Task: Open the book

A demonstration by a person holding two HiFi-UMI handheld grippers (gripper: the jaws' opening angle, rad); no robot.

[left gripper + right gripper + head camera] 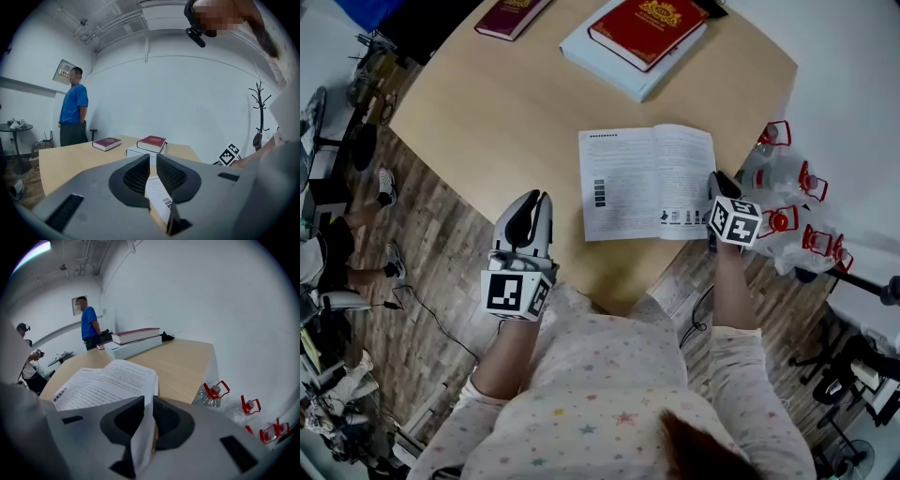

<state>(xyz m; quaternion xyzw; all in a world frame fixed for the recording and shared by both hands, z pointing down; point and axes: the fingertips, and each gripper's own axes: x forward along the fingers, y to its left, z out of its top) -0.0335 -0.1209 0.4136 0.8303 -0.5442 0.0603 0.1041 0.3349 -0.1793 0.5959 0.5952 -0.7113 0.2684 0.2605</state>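
**A:** Where is the book?

**B:** The book lies open on the table. It is at the near edge, just in front of the person.

**A:** Who holds it?

**B:** The right claw is pinched on a page at the book's right edge. The page stands up between its jaws.

**A:** And the left claw?

**B:** The left claw hangs by the table's edge, left of the book and apart from it. Its jaws are narrow, almost together, with nothing in them.

**A:** So what step is this?

**B:** I think the opening is nearly done. The book already shows two flat pages.

**A:** What comes next?

**B:** I guess the right claw should lay the page down softly and let go. A hard pull could rip the thin paper.
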